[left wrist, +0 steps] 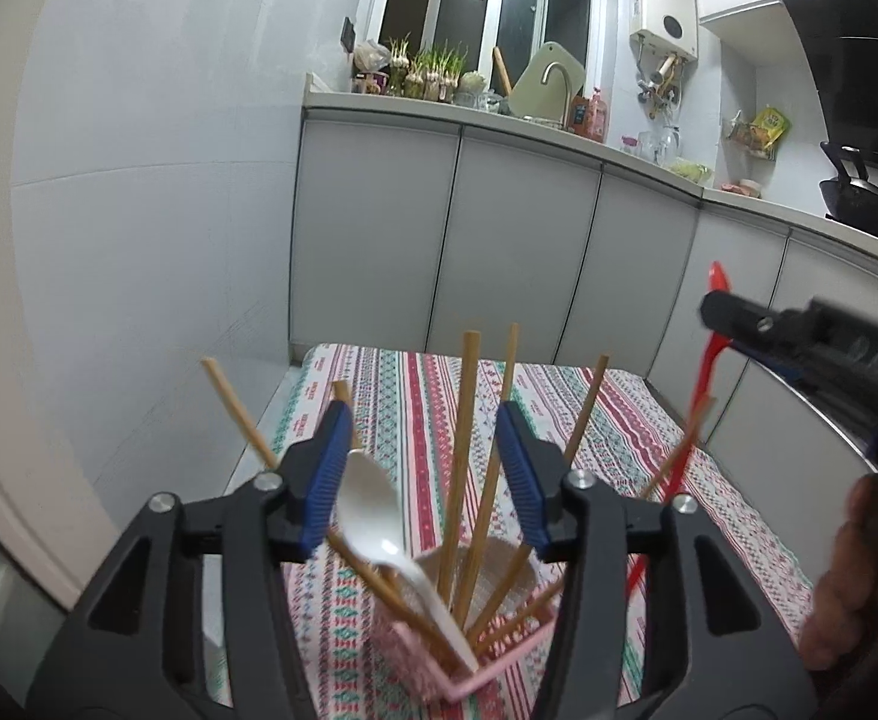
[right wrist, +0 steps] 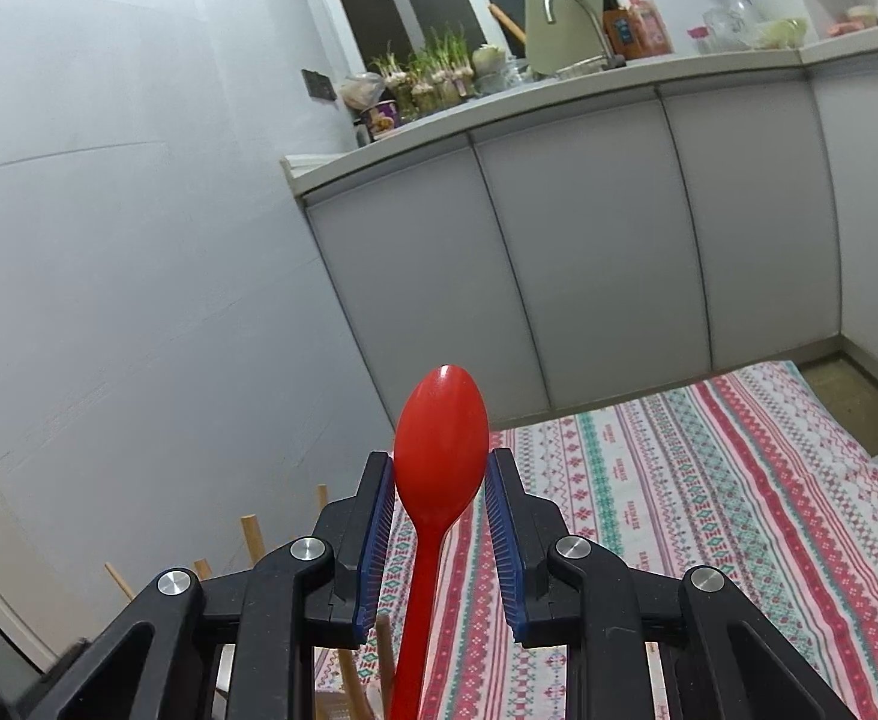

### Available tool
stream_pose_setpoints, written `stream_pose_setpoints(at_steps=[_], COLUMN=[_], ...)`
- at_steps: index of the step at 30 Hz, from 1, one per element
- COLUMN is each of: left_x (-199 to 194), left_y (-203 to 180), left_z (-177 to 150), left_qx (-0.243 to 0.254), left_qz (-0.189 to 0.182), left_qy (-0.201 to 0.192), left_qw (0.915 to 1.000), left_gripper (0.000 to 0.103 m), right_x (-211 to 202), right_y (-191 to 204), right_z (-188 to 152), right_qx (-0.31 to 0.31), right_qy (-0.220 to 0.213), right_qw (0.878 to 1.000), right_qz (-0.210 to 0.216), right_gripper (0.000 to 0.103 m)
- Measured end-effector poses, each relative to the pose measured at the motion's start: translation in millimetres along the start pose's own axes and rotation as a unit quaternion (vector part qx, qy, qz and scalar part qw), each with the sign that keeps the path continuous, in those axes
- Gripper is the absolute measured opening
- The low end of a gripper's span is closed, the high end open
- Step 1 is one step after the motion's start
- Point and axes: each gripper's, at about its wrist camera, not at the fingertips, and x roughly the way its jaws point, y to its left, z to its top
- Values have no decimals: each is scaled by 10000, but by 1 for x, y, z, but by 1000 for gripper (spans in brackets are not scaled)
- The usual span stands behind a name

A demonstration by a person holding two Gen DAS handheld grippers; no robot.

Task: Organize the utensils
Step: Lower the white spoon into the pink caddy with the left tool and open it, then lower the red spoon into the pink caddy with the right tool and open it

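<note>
Low in the left view, the left gripper (left wrist: 420,474) stands spread around a white spoon (left wrist: 372,510) leaning in the pink holder (left wrist: 475,681) among chopsticks (left wrist: 460,450). At right, the right gripper (right wrist: 439,531) pinches a red spoon (right wrist: 439,450). Lowering it could snag the splayed chopsticks and tip the holder.
</note>
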Motion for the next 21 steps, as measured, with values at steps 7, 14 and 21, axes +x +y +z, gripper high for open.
stream_pose_setpoints(at_steps=[7, 14, 21], left_x=[-17, -5, 8], left_y=[11, 34, 39], left_z=[12, -9, -31], left_qx=[-155, -533, -516], left_qz=[392, 782, 832], left_qy=[869, 2268, 2857], left_qw=[9953, 9693, 9533], left_gripper=[64, 64, 64], right_x=[7, 15, 29], right_y=[23, 51, 69], right_z=[-7, -18, -38], right_qx=[-399, -878, -1243], right_qy=[-69, -213, -286], right_qw=[9992, 9958, 9918], right_qz=[72, 162, 131], right_gripper=[28, 28, 28])
